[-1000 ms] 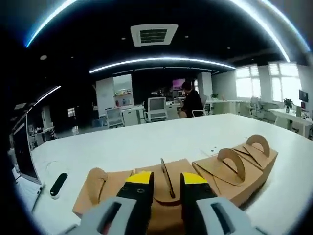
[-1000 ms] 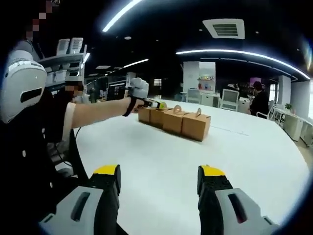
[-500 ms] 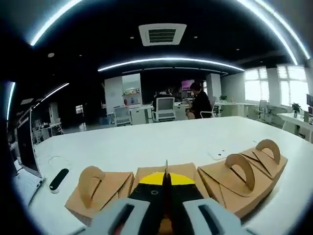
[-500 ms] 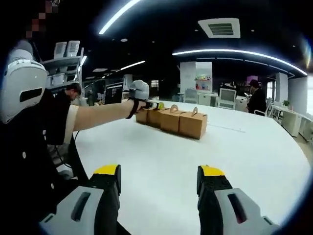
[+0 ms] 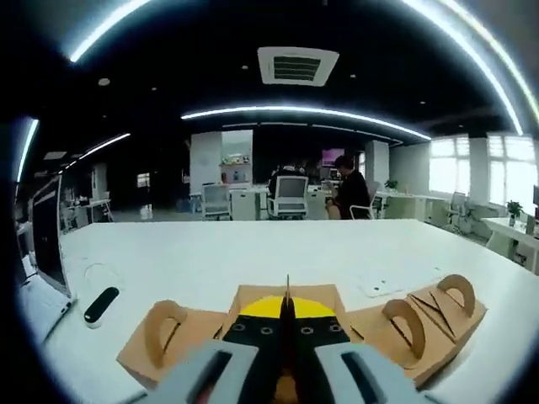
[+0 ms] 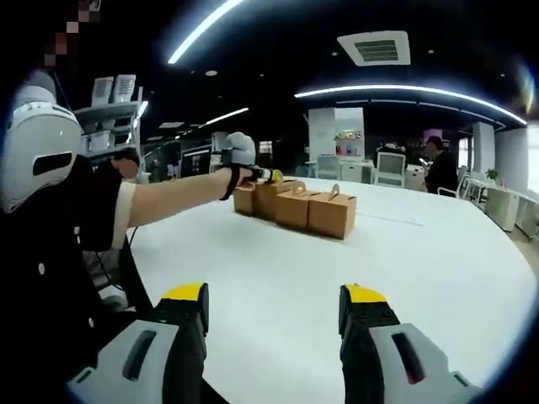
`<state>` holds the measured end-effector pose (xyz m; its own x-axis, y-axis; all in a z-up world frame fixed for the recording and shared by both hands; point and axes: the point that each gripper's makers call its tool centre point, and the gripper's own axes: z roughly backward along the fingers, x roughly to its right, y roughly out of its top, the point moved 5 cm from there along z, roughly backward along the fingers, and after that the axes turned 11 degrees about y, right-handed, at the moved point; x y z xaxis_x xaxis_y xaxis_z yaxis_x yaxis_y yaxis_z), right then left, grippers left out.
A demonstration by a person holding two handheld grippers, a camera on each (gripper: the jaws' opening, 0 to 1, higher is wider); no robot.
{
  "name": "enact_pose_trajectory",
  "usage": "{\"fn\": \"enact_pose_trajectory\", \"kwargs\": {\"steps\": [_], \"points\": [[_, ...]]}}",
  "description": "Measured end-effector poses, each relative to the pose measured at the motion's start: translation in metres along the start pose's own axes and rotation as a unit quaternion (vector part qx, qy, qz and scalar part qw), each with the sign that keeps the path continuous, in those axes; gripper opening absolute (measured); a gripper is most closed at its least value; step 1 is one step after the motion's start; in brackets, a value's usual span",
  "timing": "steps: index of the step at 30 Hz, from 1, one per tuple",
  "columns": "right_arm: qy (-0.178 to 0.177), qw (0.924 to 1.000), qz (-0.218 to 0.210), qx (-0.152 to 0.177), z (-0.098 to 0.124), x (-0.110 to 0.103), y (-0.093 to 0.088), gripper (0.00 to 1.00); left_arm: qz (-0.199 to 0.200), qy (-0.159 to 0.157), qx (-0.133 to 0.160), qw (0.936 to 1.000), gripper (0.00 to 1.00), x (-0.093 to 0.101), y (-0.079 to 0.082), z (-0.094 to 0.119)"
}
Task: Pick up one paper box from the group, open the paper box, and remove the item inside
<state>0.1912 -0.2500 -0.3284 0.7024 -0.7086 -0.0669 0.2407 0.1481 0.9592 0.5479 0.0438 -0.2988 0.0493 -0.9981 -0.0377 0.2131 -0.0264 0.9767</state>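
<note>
Brown paper boxes [image 5: 253,324] on white tabletop [image 6: 404,261], my hand-held grippers [image 6: 274,307] grey with yellow tips, black remote [image 5: 101,305]

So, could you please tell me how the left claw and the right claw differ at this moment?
The left claw is shut on the upright handle of the middle paper box; the right claw is open and holds nothing. The left claw is at the row of boxes, while the right claw hangs over bare white table, well short of them. Both have grey bodies with yellow-and-black tips.
</note>
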Motion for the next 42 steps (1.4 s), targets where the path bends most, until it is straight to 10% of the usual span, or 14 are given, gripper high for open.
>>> {"fn": "enact_pose_trajectory", "kwargs": {"steps": [10, 14, 24, 37, 42], "points": [[0.002, 1.0000, 0.000, 0.006, 0.000, -0.002, 0.000, 0.63, 0.015, -0.018, 0.046, 0.9987, 0.04, -0.005, 0.045, 0.020], [0.009, 0.9999, 0.004, 0.008, -0.002, -0.006, 0.002, 0.63, 0.014, -0.073, 0.062, 0.9953, 0.04, -0.004, 0.058, 0.032], [0.017, 0.9998, 0.012, 0.003, -0.009, -0.013, 0.006, 0.62, -0.038, -0.160, 0.065, 0.9842, 0.04, -0.020, 0.050, 0.069], [0.037, 0.9992, 0.018, 0.001, -0.022, -0.025, 0.014, 0.62, -0.061, -0.344, 0.052, 0.9355, 0.04, -0.026, 0.021, 0.131], [0.042, 0.9990, 0.015, -0.002, -0.025, -0.028, 0.013, 0.61, -0.104, -0.410, 0.056, 0.9045, 0.04, -0.021, 0.003, 0.150]]}}
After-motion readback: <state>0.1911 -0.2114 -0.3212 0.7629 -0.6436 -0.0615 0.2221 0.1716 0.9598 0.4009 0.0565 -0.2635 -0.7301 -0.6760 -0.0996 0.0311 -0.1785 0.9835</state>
